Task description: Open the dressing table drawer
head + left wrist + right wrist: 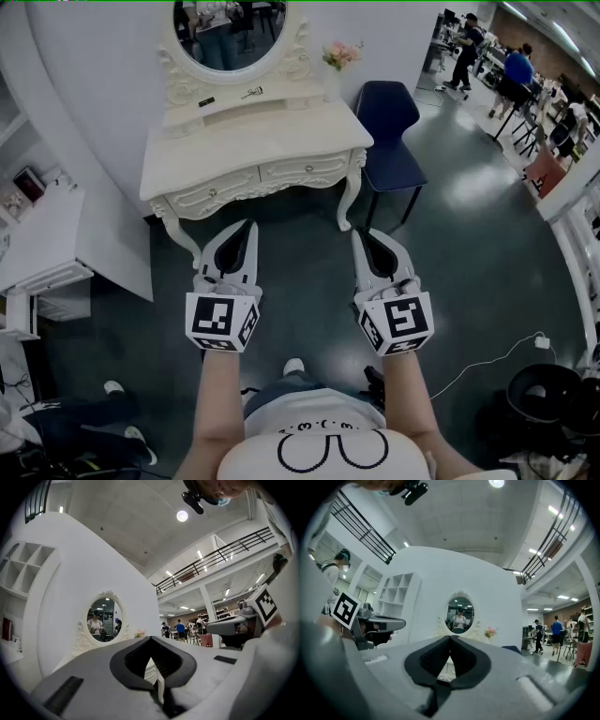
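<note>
The cream dressing table (253, 141) stands ahead against a white curved wall, with an oval mirror (230, 33) on top. Two carved drawers run along its front, a left drawer (217, 191) and a right drawer (305, 170), both pushed in. My left gripper (248, 224) is held level in front of the table's left leg, shut and empty. My right gripper (359, 232) is beside it, below the table's right leg, also shut with nothing in it. Neither touches the table. In the left gripper view the mirror (104, 619) shows above the closed tips (151, 639); the right gripper view shows its closed tips (451, 637).
A navy chair (389, 141) stands right of the table, and a vase of pink flowers (339, 58) sits on the table's right corner. A white shelf unit (37, 244) is at the left. People walk at the far right. A cable and a black bin (544, 394) lie lower right.
</note>
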Available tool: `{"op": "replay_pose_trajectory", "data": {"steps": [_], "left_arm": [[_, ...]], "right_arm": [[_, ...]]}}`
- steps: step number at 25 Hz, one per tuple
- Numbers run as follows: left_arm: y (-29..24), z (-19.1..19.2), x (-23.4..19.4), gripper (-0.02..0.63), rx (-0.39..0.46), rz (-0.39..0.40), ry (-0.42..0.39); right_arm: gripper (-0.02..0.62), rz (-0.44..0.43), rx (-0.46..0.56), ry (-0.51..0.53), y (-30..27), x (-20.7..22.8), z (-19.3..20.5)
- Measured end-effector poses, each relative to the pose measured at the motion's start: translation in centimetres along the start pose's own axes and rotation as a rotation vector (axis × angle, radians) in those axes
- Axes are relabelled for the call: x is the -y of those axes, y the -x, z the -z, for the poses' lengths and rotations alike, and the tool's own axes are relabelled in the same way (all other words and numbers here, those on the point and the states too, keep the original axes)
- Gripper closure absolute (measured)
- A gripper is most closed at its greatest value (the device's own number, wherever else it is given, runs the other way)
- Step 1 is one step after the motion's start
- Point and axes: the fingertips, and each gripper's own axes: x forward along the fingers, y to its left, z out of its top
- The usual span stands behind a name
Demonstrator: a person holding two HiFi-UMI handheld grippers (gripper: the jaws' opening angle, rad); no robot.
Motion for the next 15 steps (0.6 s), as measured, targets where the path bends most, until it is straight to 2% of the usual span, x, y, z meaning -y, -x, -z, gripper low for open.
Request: {"op": "replay_pose_trajectory", "data": {"steps": [7, 15], "left_arm": [[-3.3, 2.2, -4.5, 0.609, -0.018, 0.019, 0.021], [-9.0, 3.7, -7.0, 0.608, -0.02, 0.042, 0.041]], "right_arm": [[0.595, 0.018, -0.041, 0.004, -5.1, -0.2, 1.8], [0.595, 0.04, -0.041, 0.003, -10.2, 2.8, 2.6]]}}
